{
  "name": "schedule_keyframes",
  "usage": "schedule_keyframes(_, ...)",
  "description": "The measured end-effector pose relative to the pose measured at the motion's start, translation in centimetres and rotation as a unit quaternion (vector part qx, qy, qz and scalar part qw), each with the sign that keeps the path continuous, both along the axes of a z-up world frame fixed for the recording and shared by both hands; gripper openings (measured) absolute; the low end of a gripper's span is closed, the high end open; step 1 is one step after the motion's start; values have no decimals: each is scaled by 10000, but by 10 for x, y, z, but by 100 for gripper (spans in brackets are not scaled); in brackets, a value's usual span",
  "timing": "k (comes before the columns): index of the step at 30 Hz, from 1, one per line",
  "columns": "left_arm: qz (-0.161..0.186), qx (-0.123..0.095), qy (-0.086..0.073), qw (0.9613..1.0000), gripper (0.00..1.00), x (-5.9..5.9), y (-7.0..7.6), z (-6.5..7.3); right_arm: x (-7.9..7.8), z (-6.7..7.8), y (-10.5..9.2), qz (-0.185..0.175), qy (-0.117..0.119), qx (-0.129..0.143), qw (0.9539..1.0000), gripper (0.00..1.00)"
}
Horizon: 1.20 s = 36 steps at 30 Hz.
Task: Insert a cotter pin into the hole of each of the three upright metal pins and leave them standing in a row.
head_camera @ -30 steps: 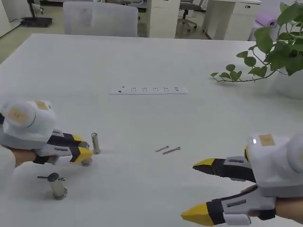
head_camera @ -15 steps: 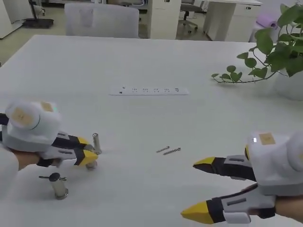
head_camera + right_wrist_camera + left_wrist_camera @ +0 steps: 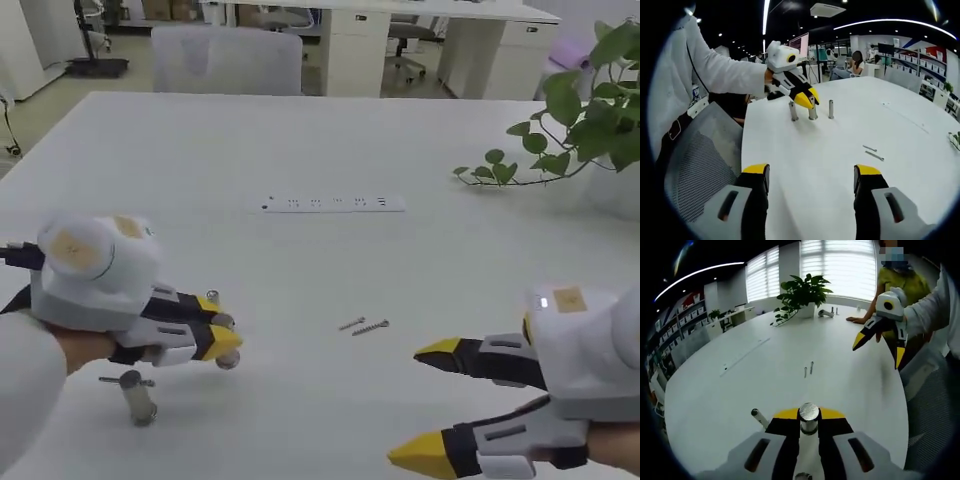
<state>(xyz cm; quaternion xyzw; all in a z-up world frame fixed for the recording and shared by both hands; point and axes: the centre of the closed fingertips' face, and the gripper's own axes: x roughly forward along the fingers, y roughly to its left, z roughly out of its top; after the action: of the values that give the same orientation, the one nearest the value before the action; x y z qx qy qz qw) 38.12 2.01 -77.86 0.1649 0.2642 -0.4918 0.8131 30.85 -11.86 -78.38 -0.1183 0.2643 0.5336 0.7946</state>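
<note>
Left tongs (image 3: 224, 339) clench polished cylindrical pin (image 3: 809, 415), lower frame.
Right tongs (image 3: 812, 174) gape; two thin cotter pins (image 3: 363, 326) lie centre-frame on matte desk (image 3: 300, 140).

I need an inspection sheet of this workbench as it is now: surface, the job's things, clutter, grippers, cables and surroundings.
Surface: white table.
Job's things: three metal pins stand upright. The near pin has a cotter pin through it. The middle pin sits between the left gripper's jaws. The far pin stands free. Two loose cotter pins lie side by side mid-table.
Clutter: power strip.
Grippers: left gripper shut on the middle pin; right gripper open, holding nothing.
Cables: nothing seen on the table.
Surroundings: potted plant at the table's right edge; chair at the far side.
</note>
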Motion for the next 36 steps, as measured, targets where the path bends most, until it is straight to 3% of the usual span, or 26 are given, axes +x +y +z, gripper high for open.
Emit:
schedule_keyframes(8, -128, -24, 52, 9999, 11, -30, -18, 0, -5, 0, -1, 40, 7, -29, 10000, 71)
schedule_keyframes(18, -314, 5, 48, 9995, 11, -59, -33, -15, -7, -1, -1, 57, -8, -47, 10000, 71)
schedule_keyframes(27, -500, 21, 3, 9987, 11, -75, -39, -31, -9, -1, -1, 103, 4, -62, 9999, 71)
schedule_keyframes(31, -667, 49, -122, 9977, 10, -81, -39, -37, -9, -1, 0, 119, 2, -69, 9999, 71)
schedule_keyframes(36, -759, 102, -107, 9970, 10, -85, -37, -44, -9, -1, 2, 134, 4, -62, 9999, 71)
